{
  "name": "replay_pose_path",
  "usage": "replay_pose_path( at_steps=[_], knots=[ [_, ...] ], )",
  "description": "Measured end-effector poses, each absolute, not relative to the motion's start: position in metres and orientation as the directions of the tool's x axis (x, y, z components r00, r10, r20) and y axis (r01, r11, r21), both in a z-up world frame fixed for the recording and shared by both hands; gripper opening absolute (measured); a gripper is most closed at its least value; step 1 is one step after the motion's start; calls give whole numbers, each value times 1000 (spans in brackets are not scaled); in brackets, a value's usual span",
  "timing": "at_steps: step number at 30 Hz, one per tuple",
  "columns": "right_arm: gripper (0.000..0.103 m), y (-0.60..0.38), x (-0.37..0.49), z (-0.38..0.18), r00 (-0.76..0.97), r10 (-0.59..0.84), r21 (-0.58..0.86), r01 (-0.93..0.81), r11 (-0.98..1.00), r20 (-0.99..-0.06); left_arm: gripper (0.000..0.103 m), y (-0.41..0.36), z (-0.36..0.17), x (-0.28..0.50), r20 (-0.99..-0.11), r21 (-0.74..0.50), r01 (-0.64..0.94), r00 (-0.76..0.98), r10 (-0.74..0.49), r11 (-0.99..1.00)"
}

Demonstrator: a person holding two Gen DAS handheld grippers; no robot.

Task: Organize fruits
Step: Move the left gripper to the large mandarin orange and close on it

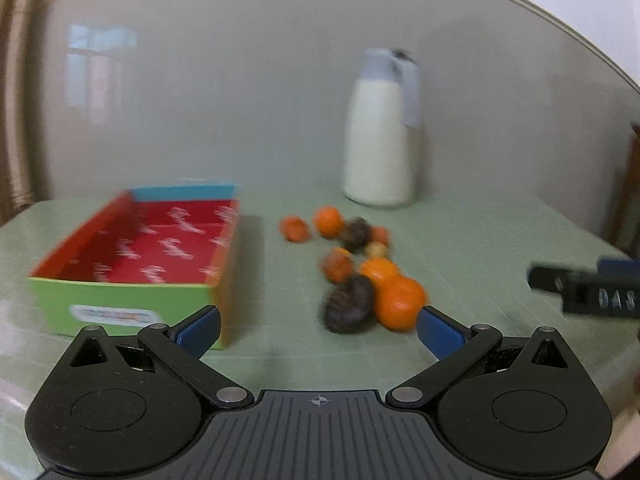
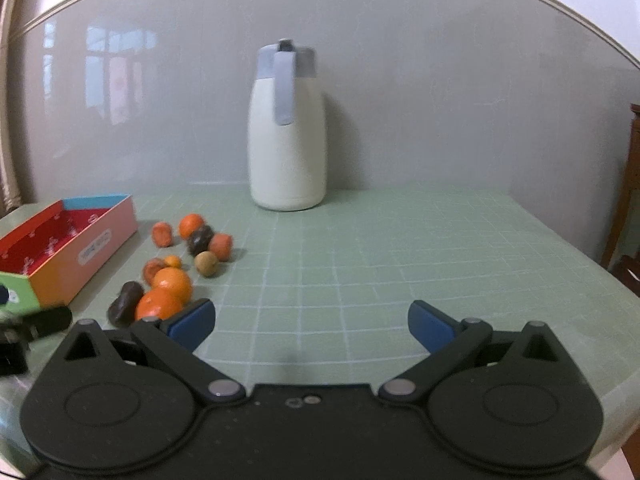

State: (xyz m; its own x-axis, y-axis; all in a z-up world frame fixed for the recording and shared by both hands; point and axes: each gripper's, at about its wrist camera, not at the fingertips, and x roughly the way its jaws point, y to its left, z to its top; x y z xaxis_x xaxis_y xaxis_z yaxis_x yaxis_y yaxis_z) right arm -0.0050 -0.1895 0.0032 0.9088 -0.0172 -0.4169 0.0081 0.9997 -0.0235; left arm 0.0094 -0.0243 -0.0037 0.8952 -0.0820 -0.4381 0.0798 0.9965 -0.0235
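The left black plastic two-finger gripper [image 1: 318, 330] has ribbed housing with a small white crosshair mark, round silver pivot pins, triangular cut-outs and blue textured fingertip pads [image 1: 438, 330]. The right black plastic two-finger gripper [image 2: 312, 326] looks alike, with two small rings on its smooth housing.

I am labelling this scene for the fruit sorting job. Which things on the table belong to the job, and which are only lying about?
Belong to the job:
- pile of fruits, loose on the table
- box, open, with no fruit visible in it
- left gripper and right gripper, both open, holding nothing

Only lying about:
- white jug, upright by the wall
- green mat under everything
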Motion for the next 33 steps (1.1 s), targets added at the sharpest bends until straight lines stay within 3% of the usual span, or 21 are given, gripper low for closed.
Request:
replay_pose_path(
  at_steps=[4,5,7,15,22,24,33],
  knots=[
    [103,-200,-2,6,905,-56,-38,44,998,-421,100,-48,-11,18,-473,-10,121,874,-112,993],
    [103,-202,0,7,905,-66,-44,53,998,-419,81,-52,-12,20,-483,-20,126,867,-120,992],
    [103,-208,2,8,906,-73,-35,65,997,-417,63,-61,-17,26,-517,-50,148,842,-152,988],
    [103,-223,11,7,904,-93,-10,97,995,-417,62,-78,-27,52,-551,-96,110,822,-145,989],
    [103,-231,27,3,890,-104,0,116,993,-443,51,-86,-31,76,-550,-114,106,821,-152,988],
    [103,-231,34,2,883,-124,-16,131,991,-453,42,-86,-32,82,-552,-106,100,822,-142,989],
    [103,-232,55,-14,849,-173,-35,180,983,-500,42,-79,-29,81,-554,-125,128,814,-176,984]
  ],
)
